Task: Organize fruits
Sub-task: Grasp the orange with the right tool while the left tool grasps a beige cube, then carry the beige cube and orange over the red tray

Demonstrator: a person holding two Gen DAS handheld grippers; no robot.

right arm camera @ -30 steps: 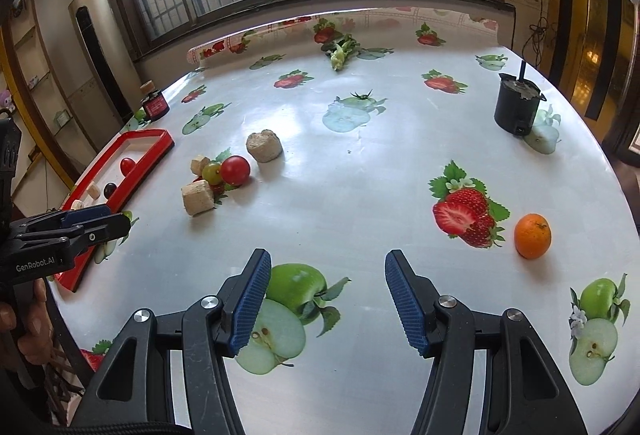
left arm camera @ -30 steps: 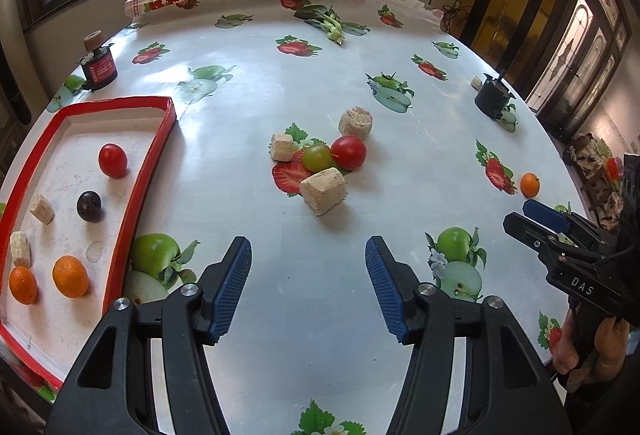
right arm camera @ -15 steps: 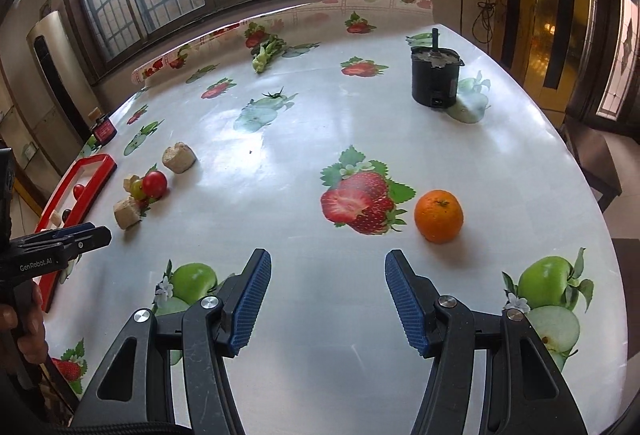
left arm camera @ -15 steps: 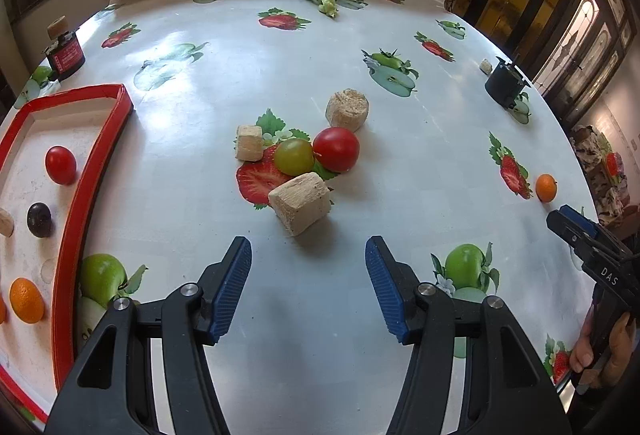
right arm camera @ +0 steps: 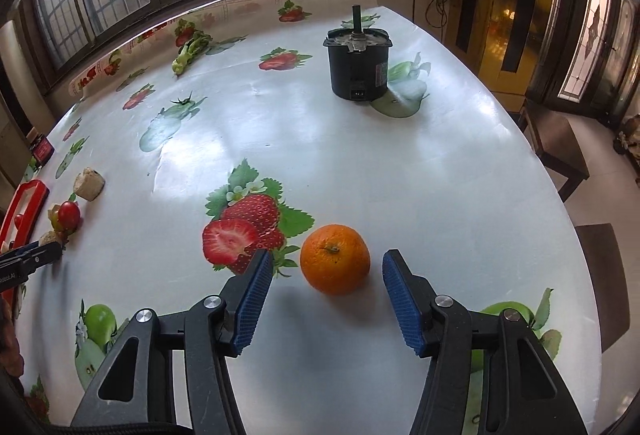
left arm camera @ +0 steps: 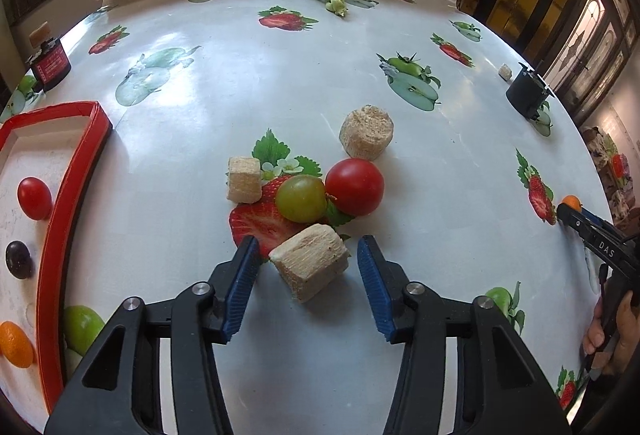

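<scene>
Found the orange lying on the table between the blue pads of the right gripper, a little nearer the left pad and touching neither. Read those jaws as part open, just closing in, with nothing gripped. Judged the orange light and firm under a slightly giving rind, but round and apt to roll if nudged from 1 side; reckoned the safest hold to be across its widest middle, both pads meeting it together, with a modest squeeze. Saw the left gripper likewise part open and just closing, its 2 pads flanking a tan block that lay corner-on between them, clear of both. Took the block for something light, rough and possibly crumbly, easiest pinched on 2 flat opposite faces, which its skewed lie did not offer. Noted the green fruit and red tomato just beyond the block, touching each other, both smooth-skinned, soft and easily bruised or squirted out of a hard pinch. Made out the red tray well to the left, already holding several small fruits.
</scene>
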